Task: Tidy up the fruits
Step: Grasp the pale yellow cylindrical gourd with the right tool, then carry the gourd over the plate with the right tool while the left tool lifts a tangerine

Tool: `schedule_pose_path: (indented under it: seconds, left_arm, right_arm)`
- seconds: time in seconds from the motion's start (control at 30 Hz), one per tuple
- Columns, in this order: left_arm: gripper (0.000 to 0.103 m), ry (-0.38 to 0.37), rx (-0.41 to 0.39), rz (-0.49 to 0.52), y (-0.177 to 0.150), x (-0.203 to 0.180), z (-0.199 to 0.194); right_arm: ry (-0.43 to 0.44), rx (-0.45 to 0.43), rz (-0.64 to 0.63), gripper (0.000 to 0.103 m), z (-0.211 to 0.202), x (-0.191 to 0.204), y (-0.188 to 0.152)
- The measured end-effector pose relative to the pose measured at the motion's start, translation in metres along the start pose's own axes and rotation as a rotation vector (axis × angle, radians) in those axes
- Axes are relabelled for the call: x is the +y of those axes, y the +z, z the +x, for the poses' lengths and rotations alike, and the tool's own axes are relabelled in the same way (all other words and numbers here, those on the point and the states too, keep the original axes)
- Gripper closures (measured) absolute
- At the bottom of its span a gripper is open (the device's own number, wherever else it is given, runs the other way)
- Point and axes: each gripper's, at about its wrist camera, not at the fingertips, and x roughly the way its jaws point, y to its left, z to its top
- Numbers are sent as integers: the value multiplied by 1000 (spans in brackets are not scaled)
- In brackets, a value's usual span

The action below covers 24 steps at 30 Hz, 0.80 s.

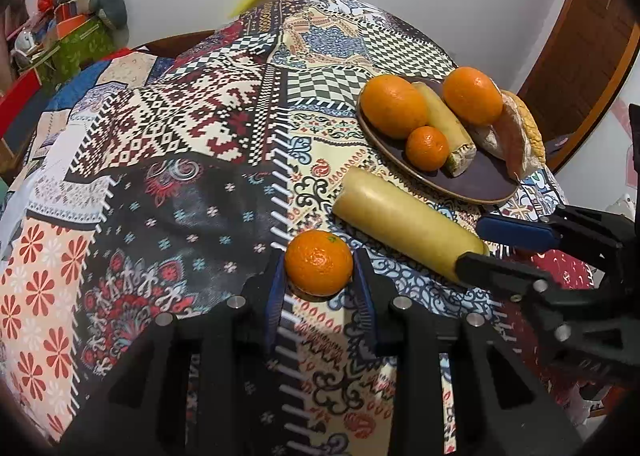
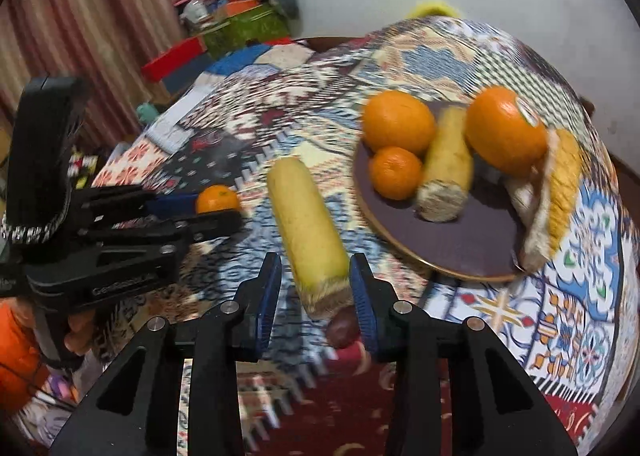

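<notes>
A small mandarin (image 1: pixel 319 268) sits between the blue-padded fingers of my left gripper (image 1: pixel 320 276), which is shut on it at the cloth; it also shows in the right wrist view (image 2: pixel 218 199). A long yellow fruit (image 2: pixel 306 226) lies on the table, its near end between the open fingers of my right gripper (image 2: pixel 316 288); the pads stand apart from it. A dark plate (image 1: pixel 476 178) holds two big oranges (image 1: pixel 394 106), a mandarin (image 1: pixel 427 148), a second yellow fruit (image 1: pixel 444 124) and a cut fruit piece (image 1: pixel 516 132).
A patterned patchwork cloth (image 1: pixel 180 160) covers the table. A small dark brown object (image 2: pixel 342 328) lies by the yellow fruit's near end. Boxes and clutter (image 1: pixel 68 36) stand at the far left edge. A wooden door (image 1: pixel 580 56) is at the right.
</notes>
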Motion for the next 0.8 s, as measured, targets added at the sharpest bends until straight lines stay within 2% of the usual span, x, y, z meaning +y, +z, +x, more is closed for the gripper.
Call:
schedule_pose_path:
  seconds: [0.17, 0.47, 0.6, 0.8]
  left_arm:
    - [70, 3, -4, -22, -4, 7, -7]
    - [70, -6, -9, -55, -9, 14, -14]
    - [70, -6, -11, -63, -11, 16, -16]
    - [70, -5, -31, -55, -14, 17, -25]
  right_arm:
    - [-55, 10, -54, 67, 14, 16, 7]
    - [0, 81, 30, 62, 33, 2, 19]
    - [-16, 78, 36, 65, 34, 9, 18]
    - [24, 100, 52, 69, 22, 18, 11]
